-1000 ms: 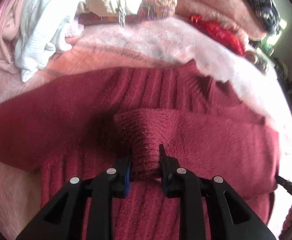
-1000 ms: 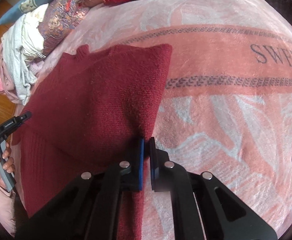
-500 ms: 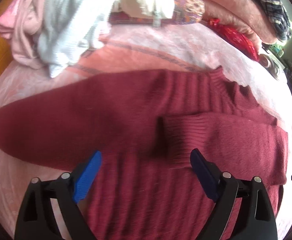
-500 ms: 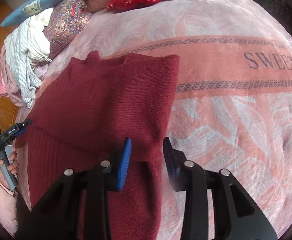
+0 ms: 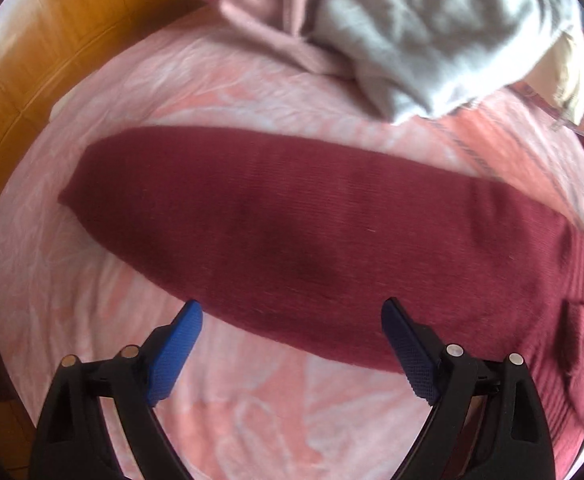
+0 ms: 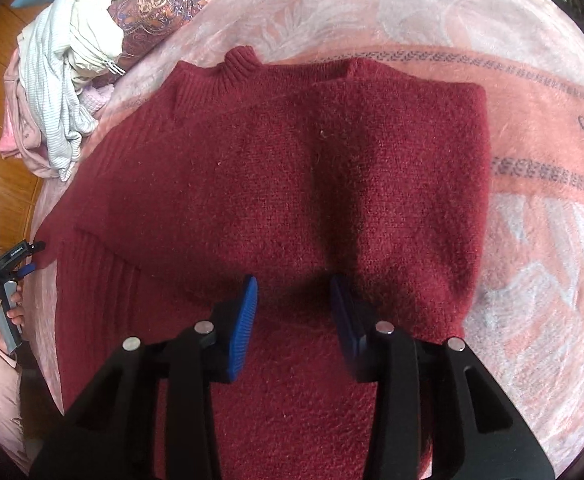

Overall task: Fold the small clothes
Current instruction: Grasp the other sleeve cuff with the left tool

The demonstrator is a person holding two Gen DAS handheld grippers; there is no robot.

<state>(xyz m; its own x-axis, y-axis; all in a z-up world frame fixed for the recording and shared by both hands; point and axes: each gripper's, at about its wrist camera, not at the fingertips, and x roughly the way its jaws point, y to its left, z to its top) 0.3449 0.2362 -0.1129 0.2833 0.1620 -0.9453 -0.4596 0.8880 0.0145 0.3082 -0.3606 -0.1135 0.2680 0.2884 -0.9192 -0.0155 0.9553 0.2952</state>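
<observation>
A dark red knit sweater (image 6: 276, 184) lies flat on the pink blanket (image 6: 531, 240); one sleeve is folded across its body, its edge on the right. My right gripper (image 6: 293, 300) is open and empty just above the sweater's lower middle. In the left wrist view the other sleeve (image 5: 276, 236) stretches out flat across the blanket (image 5: 92, 300). My left gripper (image 5: 290, 320) is wide open and empty over that sleeve's near edge. The left gripper also shows at the far left of the right wrist view (image 6: 24, 256).
A pile of loose clothes, pale grey (image 5: 443, 32) and dusty pink (image 5: 260, 4), lies beyond the sleeve. White striped clothes (image 6: 60, 80) and a patterned cushion (image 6: 160, 4) lie at the bed's left. Wooden floor (image 5: 32, 64) shows past the bed's edge.
Both grippers let go of the folded sleeve and opened. The left gripper swung left to the outstretched sleeve. The right gripper moved left over the sweater's body.
</observation>
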